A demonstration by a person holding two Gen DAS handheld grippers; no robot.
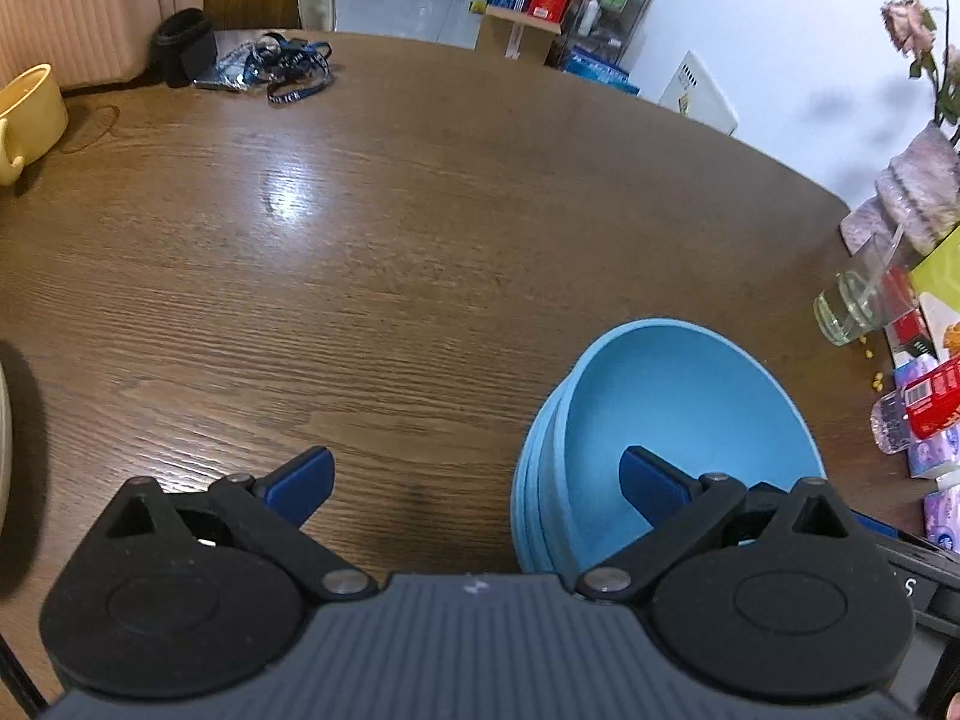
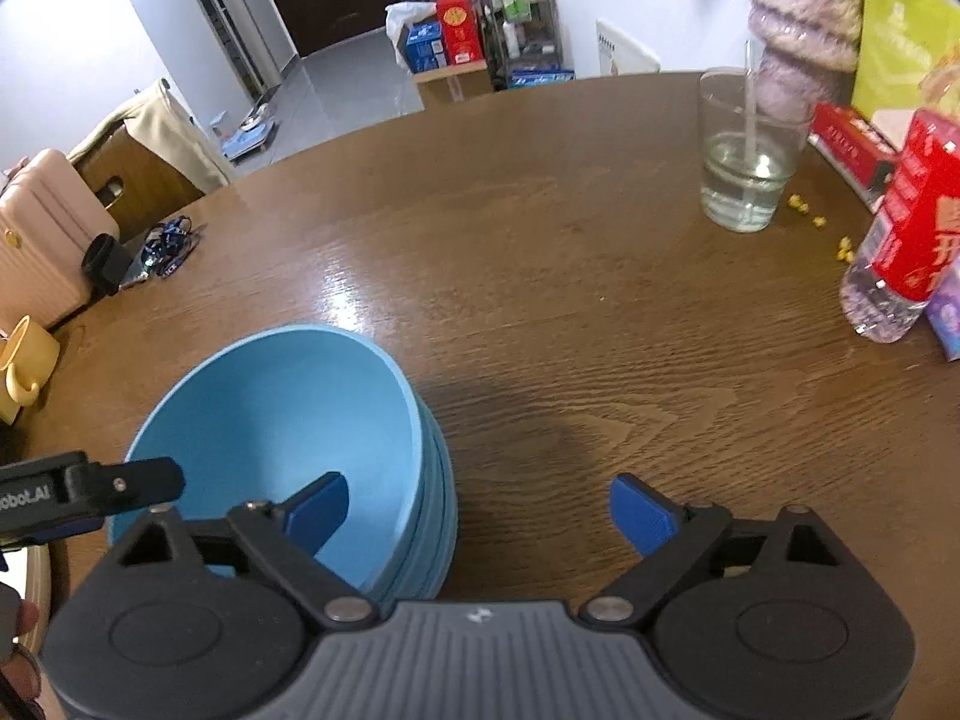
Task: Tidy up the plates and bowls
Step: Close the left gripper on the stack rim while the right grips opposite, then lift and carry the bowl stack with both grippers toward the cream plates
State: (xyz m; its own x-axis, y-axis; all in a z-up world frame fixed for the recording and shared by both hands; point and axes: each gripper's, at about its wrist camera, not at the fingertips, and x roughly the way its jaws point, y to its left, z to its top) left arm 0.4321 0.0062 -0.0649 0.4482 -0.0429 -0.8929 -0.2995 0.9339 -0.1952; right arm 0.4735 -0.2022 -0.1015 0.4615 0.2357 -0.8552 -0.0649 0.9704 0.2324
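Bowls (image 2: 288,420) already nested lower left of the right view, both grippers (image 1: 477,480) (image 2: 480,510) wide open holding nothing, plates not clearly visible.

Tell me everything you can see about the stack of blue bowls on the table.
The stack of blue bowls is several matte light-blue bowls, plastic-looking, nested upright on the brown wooden table. Ridged rims show down its side; the exact count is unclear. The top bowl looks empty. One blue finger of each open hand-held gripper, left and right, appears over the bowl's inside; contact cannot be told.
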